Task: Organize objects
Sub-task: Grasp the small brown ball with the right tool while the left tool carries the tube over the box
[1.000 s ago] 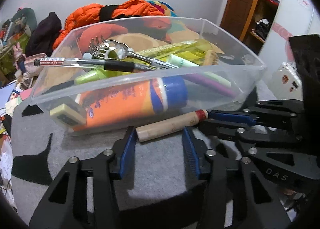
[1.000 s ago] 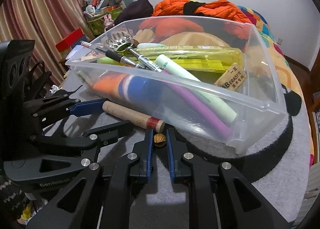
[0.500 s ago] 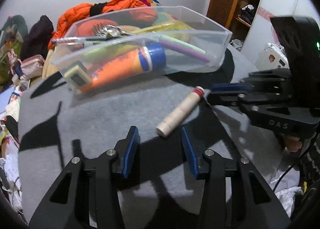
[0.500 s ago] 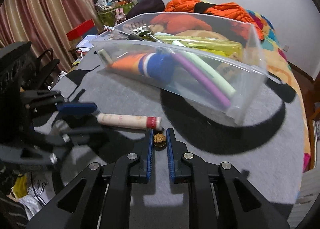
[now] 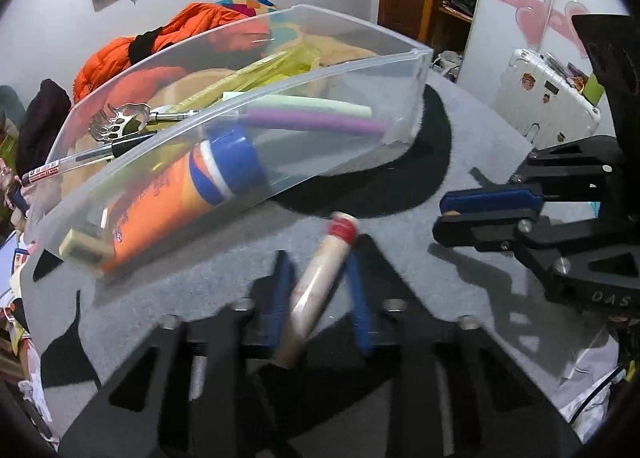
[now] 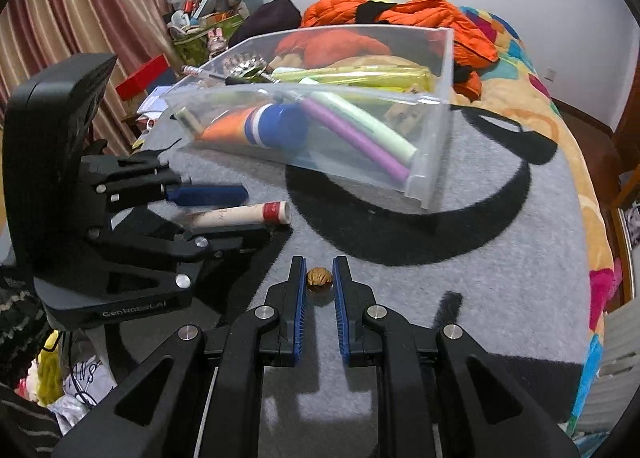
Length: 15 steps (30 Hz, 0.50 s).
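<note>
A wooden stick with a red band (image 5: 320,282) lies on the grey mat between the fingers of my left gripper (image 5: 318,262), which is open around it; the view is blurred. The stick also shows in the right wrist view (image 6: 240,214), with the left gripper (image 6: 244,214) around it. My right gripper (image 6: 319,262) holds a small brown walnut (image 6: 319,276) between its blue pads; it also shows in the left wrist view (image 5: 440,214). A clear plastic bin (image 6: 432,162) (image 5: 416,98) holds an orange tube, foam rods, a pen and a metal scratcher.
The grey mat (image 6: 500,278) with a black pattern covers a round table. A bed with an orange jacket (image 6: 400,10) lies behind the bin. A white suitcase (image 5: 548,98) stands on the right of the left wrist view. Clutter stands by the curtain (image 6: 60,18).
My left gripper has moved forward so the wooden stick now lies between its fingers. My right gripper, with the walnut, has drawn back from the stick and bin.
</note>
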Tool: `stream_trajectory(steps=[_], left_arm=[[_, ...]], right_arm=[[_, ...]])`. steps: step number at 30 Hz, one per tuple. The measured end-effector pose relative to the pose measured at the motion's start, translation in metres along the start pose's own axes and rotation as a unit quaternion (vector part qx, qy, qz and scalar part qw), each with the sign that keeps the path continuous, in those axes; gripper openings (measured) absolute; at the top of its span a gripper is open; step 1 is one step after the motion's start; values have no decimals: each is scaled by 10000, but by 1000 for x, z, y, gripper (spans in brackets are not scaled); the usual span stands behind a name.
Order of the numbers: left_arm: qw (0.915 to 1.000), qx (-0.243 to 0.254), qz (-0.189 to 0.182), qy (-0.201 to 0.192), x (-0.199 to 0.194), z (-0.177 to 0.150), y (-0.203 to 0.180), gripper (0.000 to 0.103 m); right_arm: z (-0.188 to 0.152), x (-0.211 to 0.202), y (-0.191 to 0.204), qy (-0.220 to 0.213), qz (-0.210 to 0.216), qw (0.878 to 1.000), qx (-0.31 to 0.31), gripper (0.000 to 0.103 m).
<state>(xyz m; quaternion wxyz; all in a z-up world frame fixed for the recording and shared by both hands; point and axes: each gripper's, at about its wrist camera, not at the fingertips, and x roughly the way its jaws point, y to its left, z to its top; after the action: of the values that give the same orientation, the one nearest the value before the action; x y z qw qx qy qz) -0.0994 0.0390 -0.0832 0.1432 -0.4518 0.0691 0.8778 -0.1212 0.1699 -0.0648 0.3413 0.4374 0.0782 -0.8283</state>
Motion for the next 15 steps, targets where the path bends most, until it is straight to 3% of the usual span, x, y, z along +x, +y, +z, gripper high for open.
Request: stream_trajectory(steps=[7, 15], left_arm=[[9993, -350, 72, -145, -20, -11, 5, 14], [9951, -655, 330, -660, -53, -4, 16, 14]], right_arm=[[8, -11, 4, -241, 85, 9997, 32, 12], [27, -27, 10, -617, 129, 9980, 24, 12]])
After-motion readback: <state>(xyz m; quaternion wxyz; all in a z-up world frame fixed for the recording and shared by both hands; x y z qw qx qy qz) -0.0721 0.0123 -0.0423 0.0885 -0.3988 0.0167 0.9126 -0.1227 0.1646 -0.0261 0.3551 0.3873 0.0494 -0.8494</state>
